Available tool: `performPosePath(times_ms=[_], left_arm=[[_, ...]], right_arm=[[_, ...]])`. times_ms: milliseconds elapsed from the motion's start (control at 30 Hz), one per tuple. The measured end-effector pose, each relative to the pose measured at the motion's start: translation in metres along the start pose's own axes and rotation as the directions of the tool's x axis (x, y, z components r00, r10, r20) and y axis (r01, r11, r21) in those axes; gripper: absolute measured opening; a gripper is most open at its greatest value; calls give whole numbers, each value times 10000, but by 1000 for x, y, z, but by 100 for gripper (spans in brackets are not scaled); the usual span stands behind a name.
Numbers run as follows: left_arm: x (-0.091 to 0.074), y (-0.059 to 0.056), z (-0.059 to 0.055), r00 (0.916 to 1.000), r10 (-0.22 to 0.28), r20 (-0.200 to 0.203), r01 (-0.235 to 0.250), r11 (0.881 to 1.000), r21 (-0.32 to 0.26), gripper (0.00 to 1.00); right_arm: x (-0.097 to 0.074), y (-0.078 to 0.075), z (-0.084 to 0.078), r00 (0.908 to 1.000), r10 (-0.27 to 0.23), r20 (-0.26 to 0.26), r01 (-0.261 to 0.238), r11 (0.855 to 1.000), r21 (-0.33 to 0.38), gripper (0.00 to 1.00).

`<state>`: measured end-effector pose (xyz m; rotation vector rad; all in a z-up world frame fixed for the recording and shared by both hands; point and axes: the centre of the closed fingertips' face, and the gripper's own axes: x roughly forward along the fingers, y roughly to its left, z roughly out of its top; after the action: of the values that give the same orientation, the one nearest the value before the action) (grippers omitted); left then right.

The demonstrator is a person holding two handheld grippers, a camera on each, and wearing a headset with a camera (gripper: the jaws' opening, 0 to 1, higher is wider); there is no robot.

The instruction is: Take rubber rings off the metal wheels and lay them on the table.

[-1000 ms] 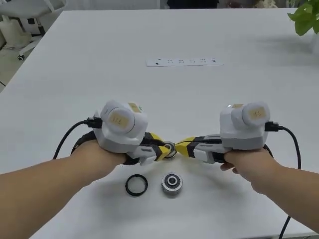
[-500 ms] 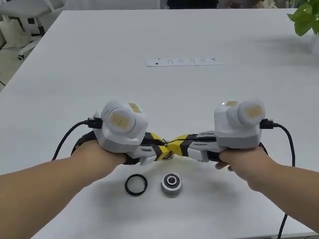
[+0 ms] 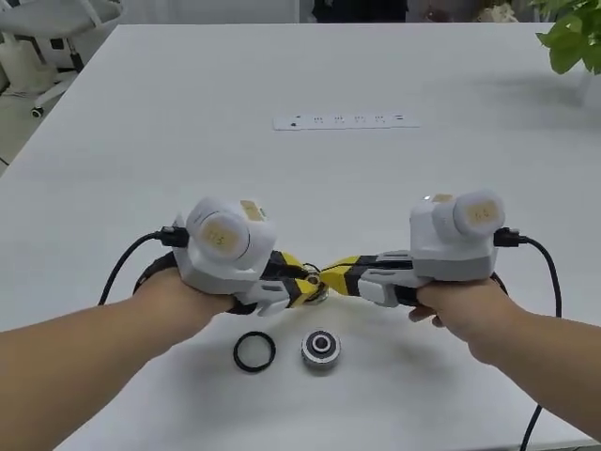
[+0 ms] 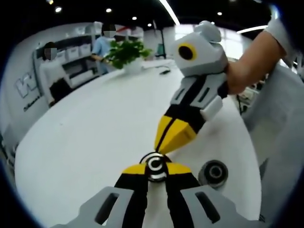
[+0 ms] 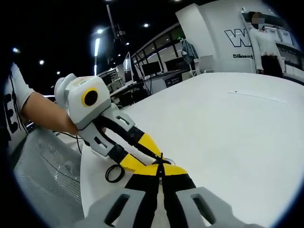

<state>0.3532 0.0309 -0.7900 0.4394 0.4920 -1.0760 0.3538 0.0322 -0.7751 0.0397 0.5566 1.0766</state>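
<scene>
My left gripper (image 3: pixel 305 284) is shut on a small metal wheel (image 4: pixel 155 164) that carries a black rubber ring, holding it just above the white table (image 3: pixel 282 178). My right gripper (image 3: pixel 331 275) comes in from the right, tip to tip with the left one. Its yellow jaws are shut on the edge of that ring (image 5: pixel 161 160). In the left gripper view the right gripper (image 4: pixel 162 146) pinches at the top of the wheel. A loose black ring (image 3: pixel 254 352) and a second metal wheel (image 3: pixel 320 347) lie on the table just in front of the grippers.
A white power strip (image 3: pixel 345 120) lies across the middle of the table. A green plant (image 3: pixel 573 38) stands at the far right corner. Black cables (image 3: pixel 127 263) trail from both grippers. People stand by shelves far off in the left gripper view.
The right gripper has moved left, closing the gap to the wheel in the left gripper, and its jaws now meet the wheel's ring. The ring and wheel on the table have not moved.
</scene>
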Motion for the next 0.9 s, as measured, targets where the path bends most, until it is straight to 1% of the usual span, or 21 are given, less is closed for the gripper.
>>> performPosePath(times_ms=[133, 200, 267, 400, 567, 767, 900], left_arm=[[-2, -4, -1, 9998, -190, -15, 190, 9998, 69, 20], [-4, -5, 0, 9997, -237, 9, 237, 9997, 80, 21], [-7, -6, 1, 9994, -323, 97, 323, 9995, 63, 22], [-14, -10, 5, 9987, -463, 227, 458, 9987, 237, 26], [-22, -11, 9, 9980, -474, 428, 464, 9986, 247, 30], [-31, -10, 14, 9966, -428, 699, 424, 9991, 69, 35], [-36, -9, 16, 9959, -422, 805, 422, 9991, 18, 38]], right_arm=[[0, 3, 1, 10000, 62, 33, -62, 9999, 92, 0], [0, 4, 2, 9999, 102, 69, -102, 9999, 125, 0], [-1, 6, 3, 9998, 137, 107, -139, 9998, 144, 0], [-2, 7, 6, 9996, 172, 223, -177, 9996, 226, 0], [-4, 9, 9, 9993, 221, 315, -229, 9994, 255, 0], [-7, 12, 15, 9984, 280, 483, -294, 9992, 283, 0], [-9, 15, 17, 9981, 305, 543, -321, 9991, 284, 0]])
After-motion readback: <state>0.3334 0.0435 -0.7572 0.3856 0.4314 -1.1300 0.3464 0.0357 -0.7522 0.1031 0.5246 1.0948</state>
